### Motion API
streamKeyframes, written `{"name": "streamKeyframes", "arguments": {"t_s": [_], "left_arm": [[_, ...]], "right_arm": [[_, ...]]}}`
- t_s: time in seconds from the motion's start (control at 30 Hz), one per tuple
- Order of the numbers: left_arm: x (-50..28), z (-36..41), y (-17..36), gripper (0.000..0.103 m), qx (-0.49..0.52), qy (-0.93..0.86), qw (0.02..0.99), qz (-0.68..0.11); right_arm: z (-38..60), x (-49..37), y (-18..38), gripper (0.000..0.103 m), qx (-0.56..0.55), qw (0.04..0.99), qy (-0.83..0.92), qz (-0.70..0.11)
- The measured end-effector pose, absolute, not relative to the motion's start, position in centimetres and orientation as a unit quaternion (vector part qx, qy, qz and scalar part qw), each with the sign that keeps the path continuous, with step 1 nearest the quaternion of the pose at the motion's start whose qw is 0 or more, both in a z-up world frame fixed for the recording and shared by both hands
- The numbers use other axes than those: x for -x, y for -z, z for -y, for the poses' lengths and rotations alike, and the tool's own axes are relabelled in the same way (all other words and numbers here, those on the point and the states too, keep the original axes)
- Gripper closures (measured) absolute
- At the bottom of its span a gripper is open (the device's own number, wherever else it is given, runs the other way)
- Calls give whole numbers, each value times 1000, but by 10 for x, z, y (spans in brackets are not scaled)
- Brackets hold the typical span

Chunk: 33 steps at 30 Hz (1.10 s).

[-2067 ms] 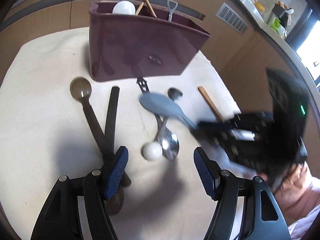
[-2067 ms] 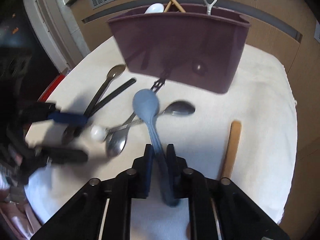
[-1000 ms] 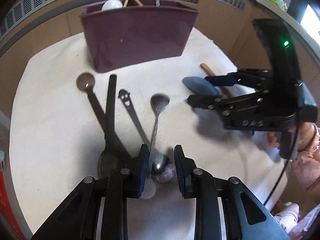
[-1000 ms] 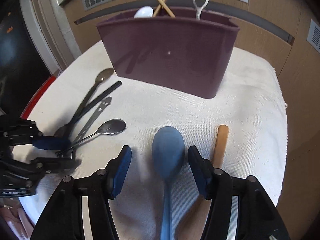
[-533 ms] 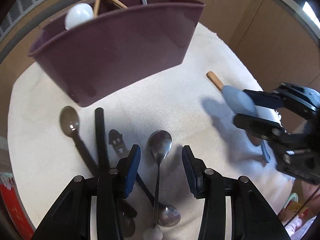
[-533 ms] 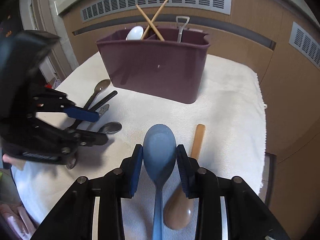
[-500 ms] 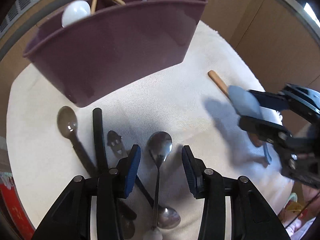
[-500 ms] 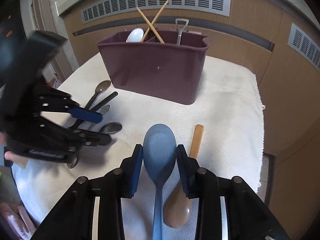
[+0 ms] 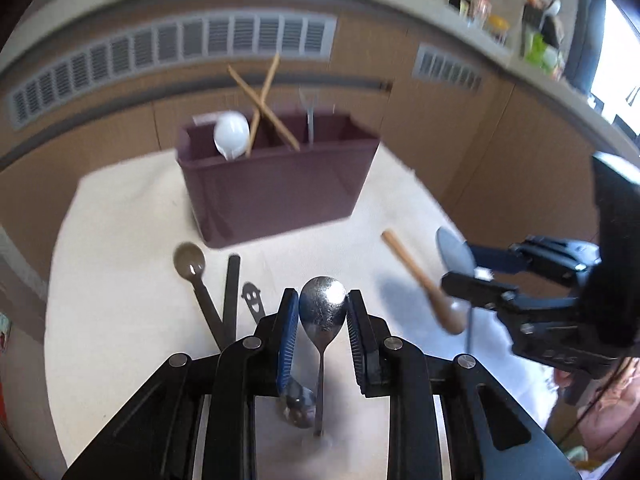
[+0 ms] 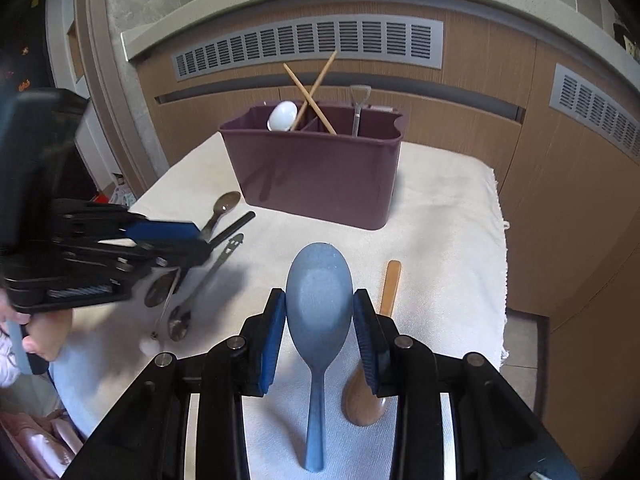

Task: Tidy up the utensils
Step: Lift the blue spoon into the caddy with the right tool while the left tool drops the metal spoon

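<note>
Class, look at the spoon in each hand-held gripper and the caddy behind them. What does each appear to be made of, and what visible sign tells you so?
Metal spoon between the left pads: polished steel, apparently; mirror glints. Blue spoon in the right ones: probably matte plastic, evenly coloured, faintly speckled, no shine. Caddy: likely moulded plastic, smooth maroon walls with a soft sheen.

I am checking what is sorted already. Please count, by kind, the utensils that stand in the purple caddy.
White spoon: 1
Wooden chopsticks: 2
Metal utensil with a shovel-shaped handle: 1
Total: 4
</note>
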<state>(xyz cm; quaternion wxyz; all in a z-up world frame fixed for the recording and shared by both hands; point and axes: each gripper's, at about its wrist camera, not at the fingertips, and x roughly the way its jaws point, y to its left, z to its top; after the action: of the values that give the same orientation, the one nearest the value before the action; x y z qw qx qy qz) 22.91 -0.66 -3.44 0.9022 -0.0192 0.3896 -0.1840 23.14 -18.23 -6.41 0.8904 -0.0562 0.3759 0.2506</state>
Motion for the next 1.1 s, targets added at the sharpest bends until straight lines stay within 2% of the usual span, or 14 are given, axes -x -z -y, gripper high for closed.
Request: {"name": "streamKeyframes", "arguments": {"t_s": [0.17, 0.53, 0.63, 0.87, 1.0, 1.1], "left_arm": [[-208, -2, 9, 78, 24, 184, 920, -346], [-213, -3, -32, 78, 7, 184, 936, -301], [-219, -8, -66, 78, -1, 187, 946, -264], [-252, -31, -160, 78, 17, 182, 970, -161], [-284, -40, -176, 78, 32, 174, 974, -142], [-307, -44, -170, 78, 41, 171, 973, -146]], "right_arm": [[179, -219, 49, 71, 67, 896, -254, -357], [171, -217, 19, 72, 82, 903, -264, -329], [175, -222, -12, 72, 72, 912, -271, -299], [176, -245, -122, 72, 77, 955, -238, -162], [173, -271, -146, 71, 62, 965, -218, -132], [165, -296, -141, 71, 55, 966, -214, -133]]}}
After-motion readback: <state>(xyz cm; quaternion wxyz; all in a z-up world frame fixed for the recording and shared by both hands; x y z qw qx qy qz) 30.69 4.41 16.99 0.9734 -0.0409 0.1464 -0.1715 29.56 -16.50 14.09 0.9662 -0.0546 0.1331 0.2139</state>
